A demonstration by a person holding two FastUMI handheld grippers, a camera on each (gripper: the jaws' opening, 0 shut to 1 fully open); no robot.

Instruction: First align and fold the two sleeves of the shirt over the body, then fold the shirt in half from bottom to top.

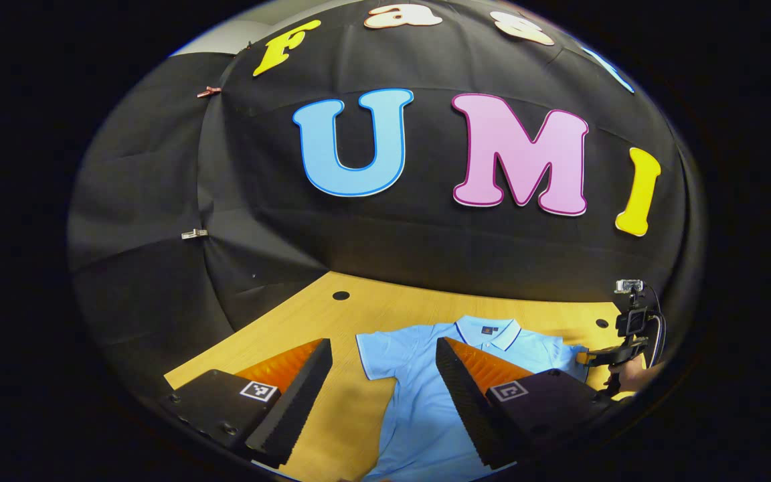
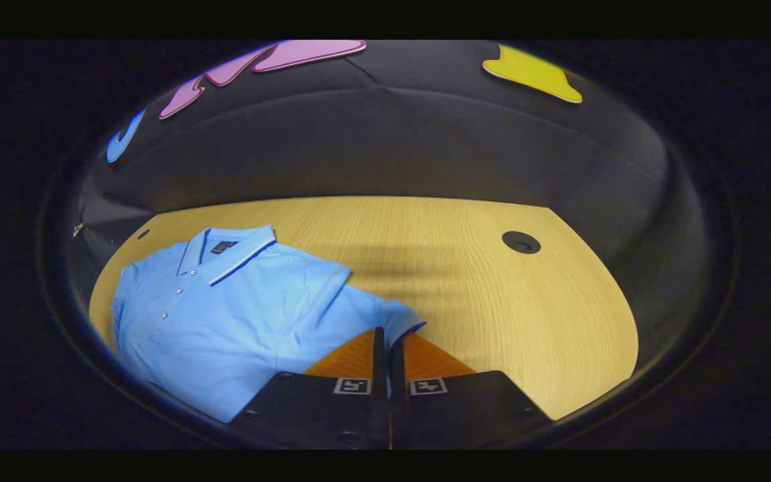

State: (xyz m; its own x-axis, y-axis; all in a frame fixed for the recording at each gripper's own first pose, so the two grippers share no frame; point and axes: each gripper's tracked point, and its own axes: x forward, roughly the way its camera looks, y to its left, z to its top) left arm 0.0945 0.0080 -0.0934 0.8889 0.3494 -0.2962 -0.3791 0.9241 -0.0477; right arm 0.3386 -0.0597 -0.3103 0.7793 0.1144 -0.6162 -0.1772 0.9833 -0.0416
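A light blue polo shirt (image 2: 225,314) lies flat, front up, on the wooden worktop (image 2: 492,308), its collar (image 2: 228,251) toward the booth's back wall and its button placket running down the chest. In the right gripper view the shirt fills the left part of the worktop, and one short sleeve (image 2: 385,318) reaches out to the side, its dark-trimmed cuff lying at the tips of the right gripper (image 2: 385,338). That gripper's fingers stand almost together with only a thin slit between them, and the sleeve's edge sits right at that slit; a sliver of blue shows between the fingers, so they appear to pinch the cuff. A round dark hole (image 2: 521,242) is set in the worktop well apart from the shirt, near the far right edge. In the left gripper view the left gripper (image 1: 382,351) is spread wide above the near part of the worktop and holds nothing; the shirt's other sleeve (image 1: 379,355) lies between its two fingers, farther off. At the far right of that view the right gripper (image 1: 583,358) shows at the shirt's sleeve, held by a hand (image 1: 636,375).
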